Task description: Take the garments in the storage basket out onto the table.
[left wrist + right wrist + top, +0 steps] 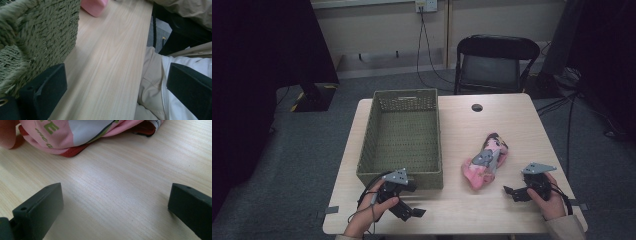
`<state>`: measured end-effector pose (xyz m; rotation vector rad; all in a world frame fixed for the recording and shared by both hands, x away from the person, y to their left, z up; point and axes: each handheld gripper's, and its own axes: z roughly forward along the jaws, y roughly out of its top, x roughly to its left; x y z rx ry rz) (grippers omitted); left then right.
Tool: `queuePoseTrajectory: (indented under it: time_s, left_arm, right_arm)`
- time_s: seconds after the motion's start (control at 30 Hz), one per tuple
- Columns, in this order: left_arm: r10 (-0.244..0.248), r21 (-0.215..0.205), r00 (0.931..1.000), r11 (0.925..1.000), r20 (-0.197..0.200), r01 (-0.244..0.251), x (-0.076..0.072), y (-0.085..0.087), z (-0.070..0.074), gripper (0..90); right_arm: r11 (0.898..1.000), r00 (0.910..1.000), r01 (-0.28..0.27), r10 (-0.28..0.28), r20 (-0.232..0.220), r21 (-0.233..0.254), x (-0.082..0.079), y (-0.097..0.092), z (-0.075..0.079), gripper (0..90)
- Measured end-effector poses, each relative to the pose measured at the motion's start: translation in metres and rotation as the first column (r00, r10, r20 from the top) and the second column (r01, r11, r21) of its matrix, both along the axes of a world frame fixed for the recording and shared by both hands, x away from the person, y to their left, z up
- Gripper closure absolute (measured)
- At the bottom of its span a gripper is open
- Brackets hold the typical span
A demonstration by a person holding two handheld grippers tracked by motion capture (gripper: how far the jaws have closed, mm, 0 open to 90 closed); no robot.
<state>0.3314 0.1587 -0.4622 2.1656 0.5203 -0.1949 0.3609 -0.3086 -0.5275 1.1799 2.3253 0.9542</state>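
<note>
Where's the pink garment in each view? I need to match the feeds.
High view: pink garment lies crumpled right of centre on the table, between the basket and the right tool.
Left gripper view: one pink corner at the top edge, past the basket wall.
Right gripper view: along the top, beyond the open jaws.
Shared landmark: the light wooden table.

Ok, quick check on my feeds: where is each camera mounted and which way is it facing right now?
High view: above the near table edge, looking forward and down on the basket and pink garment; both hands show, holding the left gripper and right gripper.
Left gripper view: on the left gripper, looking along the table past the basket wall; open jaws, beige sleeve.
Right gripper view: on the right gripper, low, facing the garment; open jaws.
All three share the garment.
</note>
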Motion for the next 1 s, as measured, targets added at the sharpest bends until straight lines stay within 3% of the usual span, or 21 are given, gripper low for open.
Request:
queuePoseTrajectory:
  time_s: [1.0]
  left_arm:
    - [0.082, -0.019, 0.9966, 0.9965, -0.004, -0.082, -0.002, 0.042, 0.000, 2.7]
  right_arm:
    - [1.000, 1.0000, 0.000, 0.000, 0.000, 0.000, 0.000, 0.000, 0.000, 0.0]
